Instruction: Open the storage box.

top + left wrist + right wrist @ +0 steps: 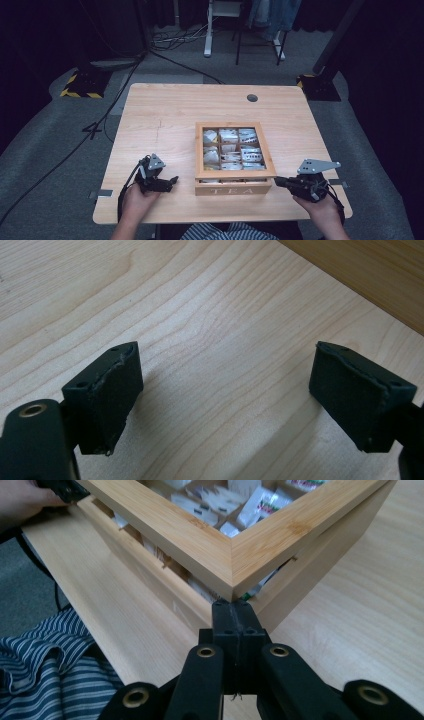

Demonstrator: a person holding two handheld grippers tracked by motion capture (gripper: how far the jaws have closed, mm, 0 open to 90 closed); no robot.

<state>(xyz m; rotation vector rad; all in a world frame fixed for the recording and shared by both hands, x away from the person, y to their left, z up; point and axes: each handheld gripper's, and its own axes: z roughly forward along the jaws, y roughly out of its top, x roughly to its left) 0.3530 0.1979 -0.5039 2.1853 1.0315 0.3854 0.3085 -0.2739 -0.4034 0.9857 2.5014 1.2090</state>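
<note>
High view: right gripper [278,181], jaws closed and empty, touches the square wooden tea box [233,187] at its 4 o'clock corner; left gripper [172,181] rests wide open, empty, on the light wooden bench [160,115].

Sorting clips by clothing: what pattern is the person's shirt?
Striped shirt, dark blue and white; right gripper view.

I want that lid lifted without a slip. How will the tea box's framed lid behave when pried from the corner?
The lid looks like stiff wood, so it should probably swing whole. The right gripper, shut, meets only its corner: it could slip. The tea box may slide.
</note>
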